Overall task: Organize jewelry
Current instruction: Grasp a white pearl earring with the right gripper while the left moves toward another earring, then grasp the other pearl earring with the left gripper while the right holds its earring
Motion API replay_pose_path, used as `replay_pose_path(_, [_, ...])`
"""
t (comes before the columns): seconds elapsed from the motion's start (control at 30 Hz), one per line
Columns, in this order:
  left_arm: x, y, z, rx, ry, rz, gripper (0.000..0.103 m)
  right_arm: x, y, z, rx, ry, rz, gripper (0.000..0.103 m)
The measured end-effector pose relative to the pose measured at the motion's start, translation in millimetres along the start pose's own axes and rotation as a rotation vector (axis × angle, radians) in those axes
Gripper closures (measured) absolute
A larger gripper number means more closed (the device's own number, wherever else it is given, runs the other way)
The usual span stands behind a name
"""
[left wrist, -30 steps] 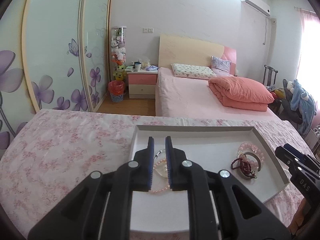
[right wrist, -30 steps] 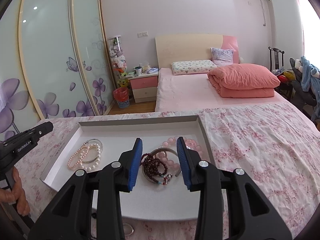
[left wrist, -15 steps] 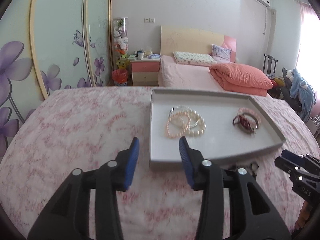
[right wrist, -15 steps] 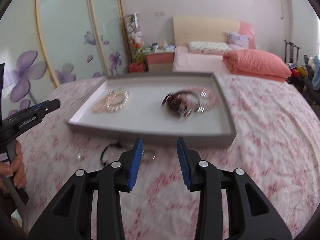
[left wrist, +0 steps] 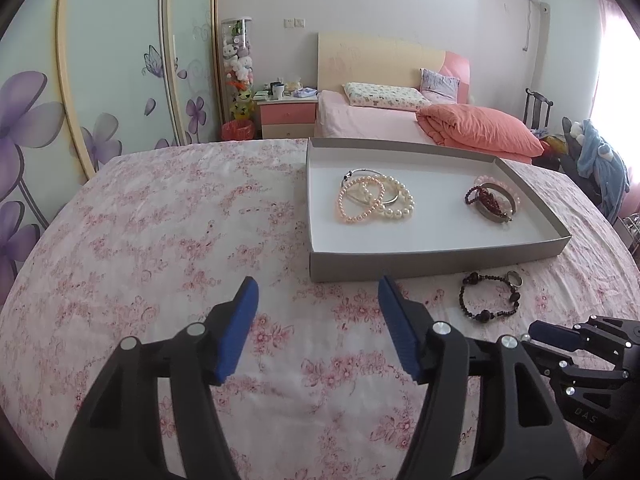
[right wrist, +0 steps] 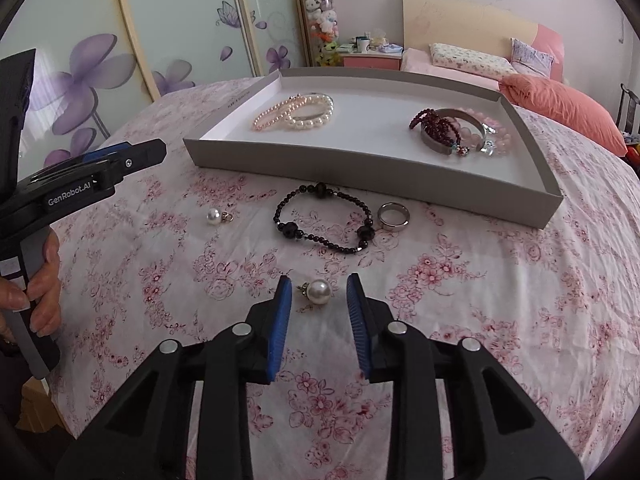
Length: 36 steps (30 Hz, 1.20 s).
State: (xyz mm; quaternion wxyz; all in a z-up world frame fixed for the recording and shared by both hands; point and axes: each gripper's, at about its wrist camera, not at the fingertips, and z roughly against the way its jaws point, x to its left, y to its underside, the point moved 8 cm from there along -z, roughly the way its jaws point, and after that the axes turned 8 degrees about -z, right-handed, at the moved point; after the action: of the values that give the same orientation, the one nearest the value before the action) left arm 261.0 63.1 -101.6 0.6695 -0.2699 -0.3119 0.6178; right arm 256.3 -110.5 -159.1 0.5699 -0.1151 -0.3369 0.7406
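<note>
Pink-flowered cloth is covering the tabletop I am working over, and a shallow grey tray with a white floor is sitting on it toward the far side. My right gripper is pointing down at a white pearl earring that is lying on the cloth between its blue pads; the jaws have just been closing and are standing narrow, yet I am seeing a gap on each side of the pearl, so nothing is being gripped. Just beyond it a black beaded bracelet is lying in a loop, with a silver ring close by its right end and a second pearl earring off to its left, all on the cloth in front of the tray's near wall. Inside the tray, two pearl bracelets are lying over a thin silver bangle at the left, and a dark red bead bracelet is resting on a wide metal bangle with pale pink beads at the right. My left gripper is hanging over bare cloth near the tray's left front corner, its jaws having just been opening and now standing wide with nothing between them. A hand is holding its handle at the left edge of the right wrist view.
</note>
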Motion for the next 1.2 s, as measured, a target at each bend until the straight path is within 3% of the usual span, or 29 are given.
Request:
replay_pose_path(0.17, [-2,1,-2,0.008,0.004,0.000,0.041,1,1,-2,0.004,0.025,0.018,0.086])
replay_pose_path(0.37, [-7,3,-3,0.017,0.014,-0.005,0.040,-8,-1,1,-0.010,0.103,0.028,0.086])
replay_pose_path(0.53, [-19,5,-3,0.030,0.042,-0.030,0.039,-61,-12,6,-0.037,0.246,-0.092,0.086])
replay_pose_path(0.67, [-35,8,-4,0.051,0.085,-0.064,0.039,-95,-17,12,-0.052,0.312,-0.176,0.086])
replay_pose_path(0.87, [-63,18,-11,0.102,0.131,-0.112,0.039,-110,-16,14,-0.058,0.315,-0.228,0.086])
replay_pose_path(1.03, [-73,24,-22,0.148,0.119,-0.122,0.040,-111,-16,13,-0.058,0.312,-0.230,0.086])
replay_pose_path(1.2, [-74,27,-30,0.179,0.110,-0.104,0.052,-108,-16,13,-0.058,0.308,-0.232,0.086])
